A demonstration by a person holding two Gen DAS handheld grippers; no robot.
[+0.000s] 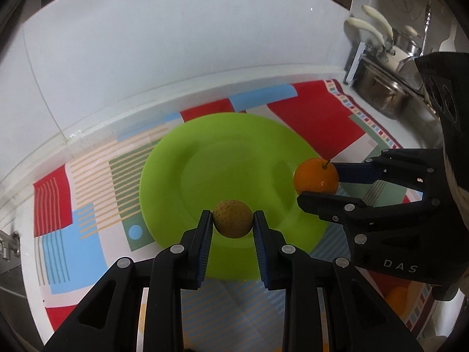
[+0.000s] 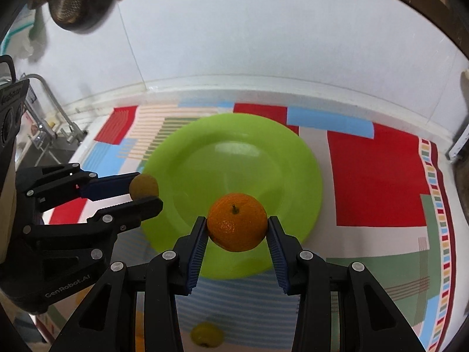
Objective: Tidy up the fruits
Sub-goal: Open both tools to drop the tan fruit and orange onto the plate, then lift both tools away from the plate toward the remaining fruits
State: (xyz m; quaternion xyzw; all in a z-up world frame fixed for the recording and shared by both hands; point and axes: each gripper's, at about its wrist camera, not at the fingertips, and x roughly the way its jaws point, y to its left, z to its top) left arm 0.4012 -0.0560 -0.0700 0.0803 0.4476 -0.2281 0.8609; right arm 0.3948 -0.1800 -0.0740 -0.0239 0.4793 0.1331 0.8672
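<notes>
A patterned cloth of red, blue and green blocks covered the white counter, backed by a white wall. Steel pots stood at two o'clock in the left view; a faucet showed at nine o'clock in the right view. The left gripper was clamped on a speckled brown fruit, and the right gripper on an orange. Both were held over the green plate. A yellow fruit lay on the cloth at six o'clock.

Right claw grips the orange, stem up, above the near rim of the green plate. Over at the left, the left claw pinches a brownish fruit at the plate's edge. A yellow fruit lies on the patterned cloth below.
</notes>
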